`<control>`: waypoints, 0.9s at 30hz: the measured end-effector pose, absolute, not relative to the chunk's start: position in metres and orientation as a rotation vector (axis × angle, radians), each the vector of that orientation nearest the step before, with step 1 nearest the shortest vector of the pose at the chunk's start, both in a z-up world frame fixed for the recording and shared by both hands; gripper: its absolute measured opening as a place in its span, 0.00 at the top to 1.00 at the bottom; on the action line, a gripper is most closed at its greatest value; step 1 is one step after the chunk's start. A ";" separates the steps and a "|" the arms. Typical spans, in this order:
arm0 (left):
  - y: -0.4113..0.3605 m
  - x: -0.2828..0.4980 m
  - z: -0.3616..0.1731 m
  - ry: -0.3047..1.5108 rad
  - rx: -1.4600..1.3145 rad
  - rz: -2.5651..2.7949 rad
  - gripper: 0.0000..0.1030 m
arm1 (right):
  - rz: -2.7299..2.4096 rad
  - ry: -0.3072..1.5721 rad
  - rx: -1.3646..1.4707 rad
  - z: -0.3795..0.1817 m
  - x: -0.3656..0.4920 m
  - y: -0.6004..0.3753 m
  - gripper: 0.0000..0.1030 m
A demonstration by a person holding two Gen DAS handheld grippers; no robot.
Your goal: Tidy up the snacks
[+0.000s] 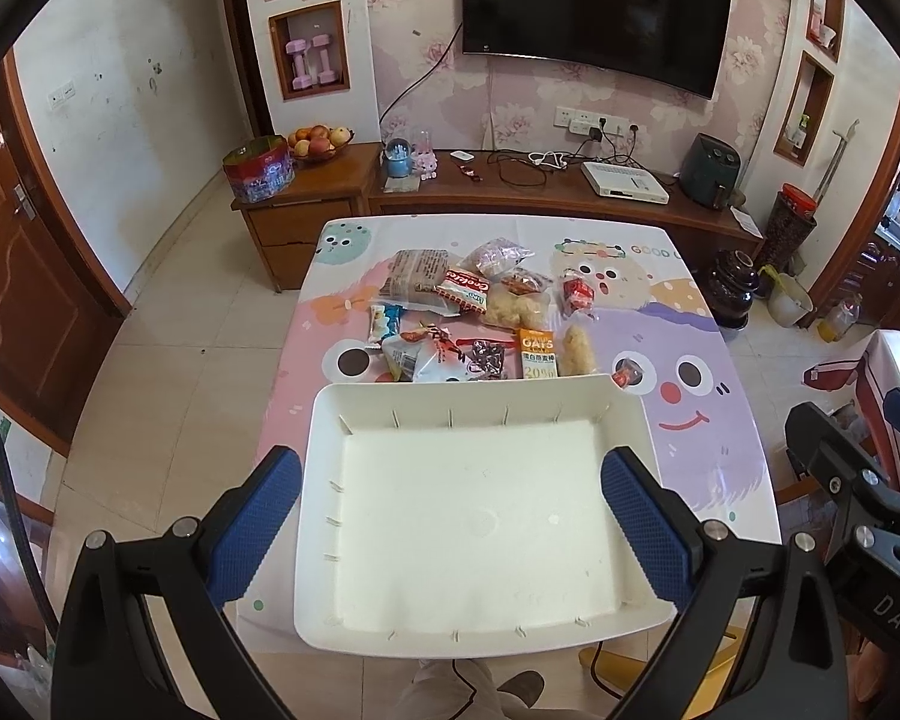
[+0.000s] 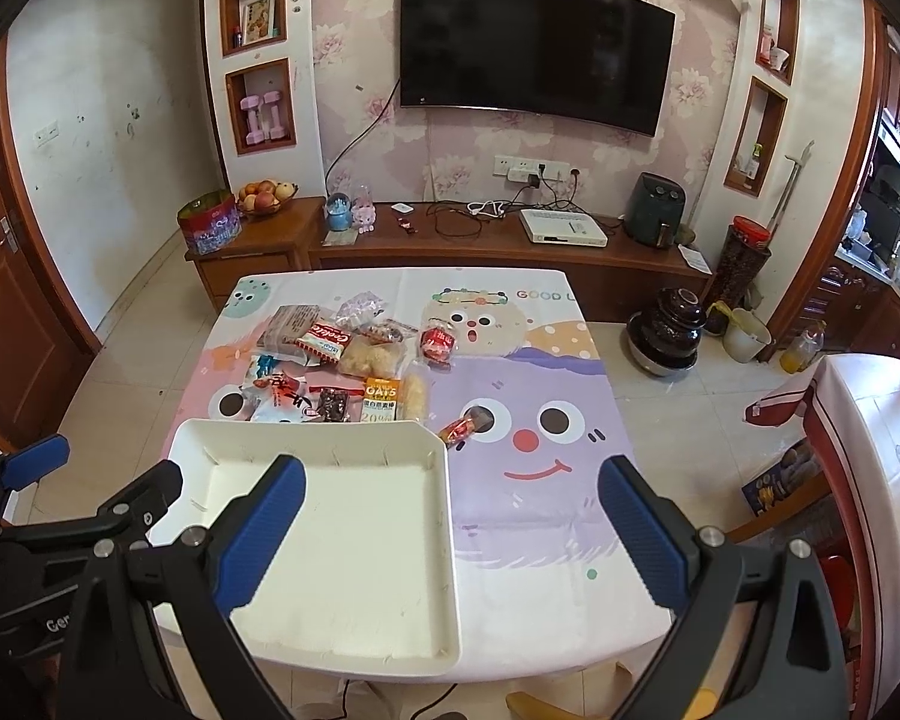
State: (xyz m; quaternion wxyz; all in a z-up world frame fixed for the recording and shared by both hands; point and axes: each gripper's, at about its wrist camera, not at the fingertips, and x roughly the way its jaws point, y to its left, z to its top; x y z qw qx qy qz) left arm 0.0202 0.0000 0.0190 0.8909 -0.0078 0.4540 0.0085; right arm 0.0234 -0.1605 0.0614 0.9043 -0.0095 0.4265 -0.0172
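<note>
An empty white tray (image 1: 330, 450) sits at the near edge of the table; it also shows in the right wrist view (image 2: 444, 540). Behind it lies a pile of snack packets: an orange oats bar (image 1: 537, 353) (image 2: 381, 399), a red Crolute packet (image 1: 463, 291) (image 2: 324, 341), a brown packet (image 1: 417, 273), a dark candy (image 1: 487, 358), a red candy (image 1: 627, 373) (image 2: 459, 432). My left gripper (image 1: 450, 528) is open and empty above the tray. My right gripper (image 2: 450, 534) is open and empty, above the tray's right rim.
The table wears a cartoon cloth (image 2: 540, 516). Behind it stands a wooden TV cabinet (image 1: 510, 198) with a fruit bowl (image 1: 318, 144), a tin (image 1: 258, 171) and cables. A dark pot (image 2: 666, 330) stands on the floor at the right. A covered cabinet (image 2: 870, 450) is at far right.
</note>
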 end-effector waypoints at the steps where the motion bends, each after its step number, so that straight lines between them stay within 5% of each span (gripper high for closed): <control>1: -0.001 0.020 0.019 0.942 -0.016 0.018 0.04 | -0.034 0.882 -0.019 0.061 0.022 -0.161 0.04; 27: -0.003 0.055 0.031 0.915 0.024 -0.004 0.03 | -0.057 0.827 -0.046 0.068 0.056 -0.161 0.04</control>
